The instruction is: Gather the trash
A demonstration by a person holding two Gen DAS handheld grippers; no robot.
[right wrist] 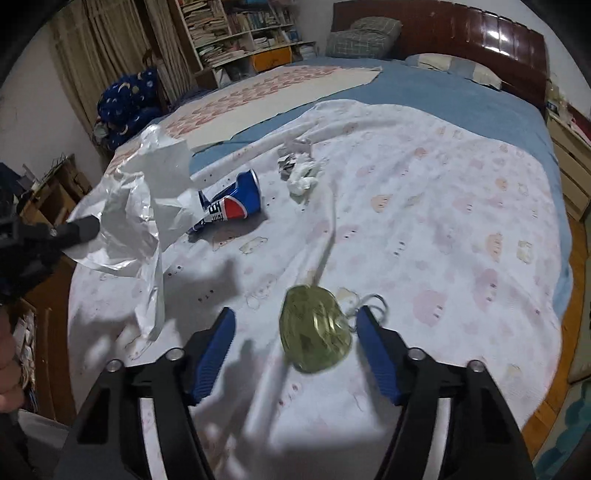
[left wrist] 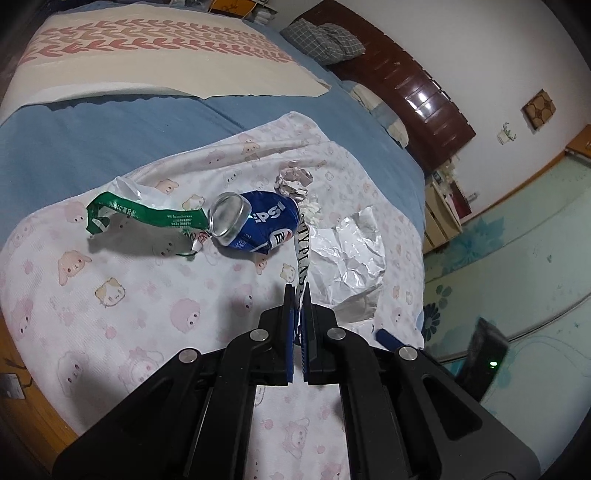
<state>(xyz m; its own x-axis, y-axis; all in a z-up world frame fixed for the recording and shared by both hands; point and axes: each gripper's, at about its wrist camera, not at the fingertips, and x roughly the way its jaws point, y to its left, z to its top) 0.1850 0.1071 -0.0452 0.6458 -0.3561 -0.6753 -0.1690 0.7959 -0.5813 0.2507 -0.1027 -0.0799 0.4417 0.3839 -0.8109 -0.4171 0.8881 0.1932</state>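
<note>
My left gripper (left wrist: pixel 298 291) is shut on the edge of a white plastic bag (left wrist: pixel 356 254) and holds it above the bed; the bag also shows in the right wrist view (right wrist: pixel 136 206), hanging at the left. A crushed blue Pepsi can (left wrist: pixel 255 221) (right wrist: pixel 229 203) lies on the white patterned sheet (left wrist: pixel 110 295). A green wrapper strip (left wrist: pixel 147 214) lies left of the can. Crumpled foil and tissue (left wrist: pixel 295 184) (right wrist: pixel 299 168) lie beyond the can. My right gripper (right wrist: pixel 295 325) is open, with a flattened green piece of trash (right wrist: pixel 314 332) between its fingers, untouched.
The bed has a blue cover (left wrist: pixel 110 133), a cream patterned blanket (left wrist: pixel 147 55) and pillows (right wrist: pixel 362 37) by the dark headboard (right wrist: pixel 461 33). A bookshelf (right wrist: pixel 240 33) stands at the far side. A nightstand (left wrist: pixel 447 206) and floor mat (left wrist: pixel 517 236) lie to the right.
</note>
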